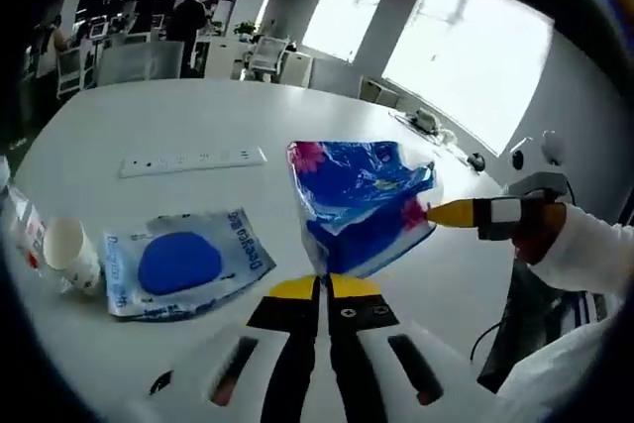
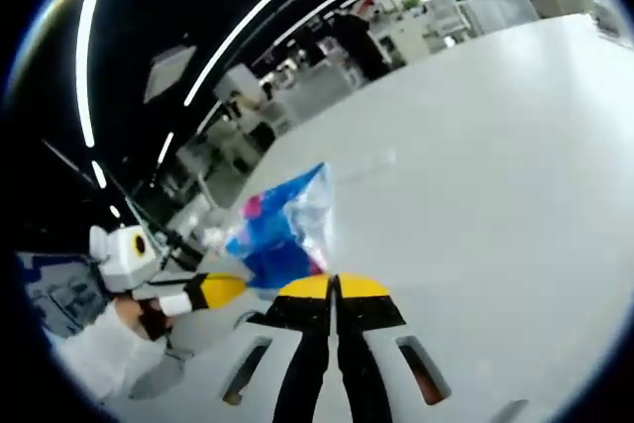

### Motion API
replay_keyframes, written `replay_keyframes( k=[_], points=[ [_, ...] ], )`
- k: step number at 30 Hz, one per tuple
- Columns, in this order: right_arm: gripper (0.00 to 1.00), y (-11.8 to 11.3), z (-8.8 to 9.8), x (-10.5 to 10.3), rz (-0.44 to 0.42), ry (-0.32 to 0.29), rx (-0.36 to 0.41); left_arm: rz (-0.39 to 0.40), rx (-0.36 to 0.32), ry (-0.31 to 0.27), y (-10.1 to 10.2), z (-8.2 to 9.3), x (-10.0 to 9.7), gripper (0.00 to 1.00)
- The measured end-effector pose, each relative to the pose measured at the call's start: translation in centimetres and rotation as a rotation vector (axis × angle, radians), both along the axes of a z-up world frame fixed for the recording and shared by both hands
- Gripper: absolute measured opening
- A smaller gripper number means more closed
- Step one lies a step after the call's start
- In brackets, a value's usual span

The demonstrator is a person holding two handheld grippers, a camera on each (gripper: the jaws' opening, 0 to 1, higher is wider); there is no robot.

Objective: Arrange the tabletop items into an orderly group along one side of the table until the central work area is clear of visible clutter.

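White and broad, the table (image 1: 198,116) runs back toward an office with desks and bright windows. Both tongs are clamped on one blue plastic bag (image 1: 357,200) with pink patches, lifted above the tabletop: the left gripper (image 1: 324,286) pinches its lower corner with jaws pressed together, and the right gripper (image 1: 443,213) comes in from the right to nip its side edge. Left of the left gripper lie a flat packet with a blue disc (image 1: 183,263) and a paper cup (image 1: 71,250); a white power strip (image 1: 193,159) sits beyond them. From the right gripper view, the right gripper (image 2: 334,289) meets the bag (image 2: 282,225) at its tips.
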State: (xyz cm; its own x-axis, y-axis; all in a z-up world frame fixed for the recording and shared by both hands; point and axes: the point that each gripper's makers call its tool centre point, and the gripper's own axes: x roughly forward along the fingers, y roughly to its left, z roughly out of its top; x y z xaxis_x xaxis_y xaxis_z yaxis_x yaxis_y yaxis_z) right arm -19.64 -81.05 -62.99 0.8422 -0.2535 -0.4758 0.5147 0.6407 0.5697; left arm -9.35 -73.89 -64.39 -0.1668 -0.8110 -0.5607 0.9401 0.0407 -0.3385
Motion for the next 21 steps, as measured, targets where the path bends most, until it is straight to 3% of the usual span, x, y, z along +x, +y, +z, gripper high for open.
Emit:
replay_keyframes(
  k=[5, 9, 17, 21],
  points=[
    [0.0, -2.3, -0.3, 0.1, -0.013, 0.017, -0.012, -0.016, 0.026, -0.001, -1.7, -0.6, -0.4, 0.0],
    [0.0, -3.1, -1.4, 0.6, 0.001, 0.046, -0.014, 0.01, 0.067, 0.044, -2.2, -2.4, -0.2, 0.0],
    [0.0, -3.7, -5.4, 1.1, 0.012, 0.108, 0.048, 0.069, 0.171, 0.085, -3.3, -6.0, 0.5, 0.0],
    [0.0, -4.5, -7.2, 1.2, 0.003, 0.13, 0.09, 0.12, 0.2, 0.134, -4.2, -7.2, 1.0, 0.0]
  ],
)
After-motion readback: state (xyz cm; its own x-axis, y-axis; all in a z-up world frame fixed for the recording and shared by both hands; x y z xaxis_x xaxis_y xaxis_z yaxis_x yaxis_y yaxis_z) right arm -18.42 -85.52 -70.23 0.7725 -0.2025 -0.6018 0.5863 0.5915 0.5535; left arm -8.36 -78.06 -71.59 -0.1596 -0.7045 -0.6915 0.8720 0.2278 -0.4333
